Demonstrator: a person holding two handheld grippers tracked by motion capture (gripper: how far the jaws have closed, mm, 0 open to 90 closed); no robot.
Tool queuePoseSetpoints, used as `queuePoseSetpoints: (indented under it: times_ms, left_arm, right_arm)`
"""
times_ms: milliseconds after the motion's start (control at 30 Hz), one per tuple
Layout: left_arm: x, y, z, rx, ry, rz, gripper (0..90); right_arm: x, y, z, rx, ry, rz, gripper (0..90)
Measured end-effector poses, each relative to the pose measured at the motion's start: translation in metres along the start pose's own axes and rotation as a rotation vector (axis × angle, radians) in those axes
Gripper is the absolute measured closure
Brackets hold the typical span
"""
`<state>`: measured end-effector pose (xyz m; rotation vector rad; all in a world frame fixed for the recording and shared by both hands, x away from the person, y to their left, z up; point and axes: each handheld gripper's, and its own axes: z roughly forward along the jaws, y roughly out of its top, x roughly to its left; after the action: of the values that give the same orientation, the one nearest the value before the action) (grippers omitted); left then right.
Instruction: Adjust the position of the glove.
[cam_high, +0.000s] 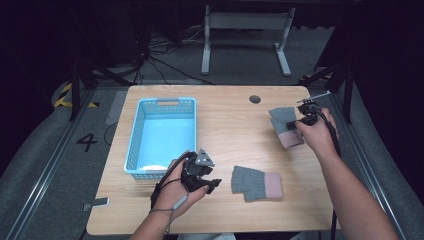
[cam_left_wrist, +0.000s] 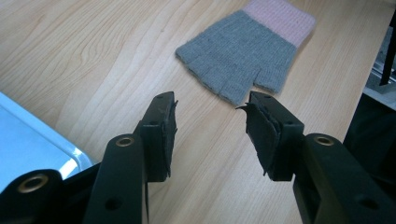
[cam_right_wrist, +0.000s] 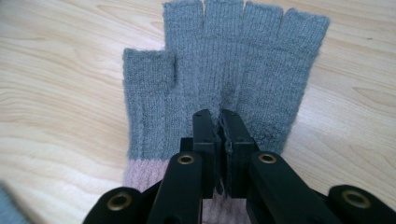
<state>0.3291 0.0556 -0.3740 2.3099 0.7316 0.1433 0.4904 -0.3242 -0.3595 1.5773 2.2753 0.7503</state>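
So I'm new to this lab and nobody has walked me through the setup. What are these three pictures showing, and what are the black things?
A person sits at a wooden table holding hand-held tongs in each hand. One picture looks down from above; the other two come from cameras riding on each tool.

The left tongs are open, aimed at a grey fingerless glove with a pink cuff lying near the front edge. The right tongs are pinched shut on the knit of a second, matching glove at the right side. A light blue basket stands on the left; nothing shows inside it.
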Motion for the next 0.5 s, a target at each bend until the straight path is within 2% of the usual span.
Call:
queuePoseSetpoints:
  times_ms: [500]
  left_arm:
    - [-0.001, 0.001, 0.002, 0.008, -0.004, 0.001, 53.4]
  right_arm:
    - [0.027, -0.017, -0.035, -0.006, 0.104, -0.133, 86.2]
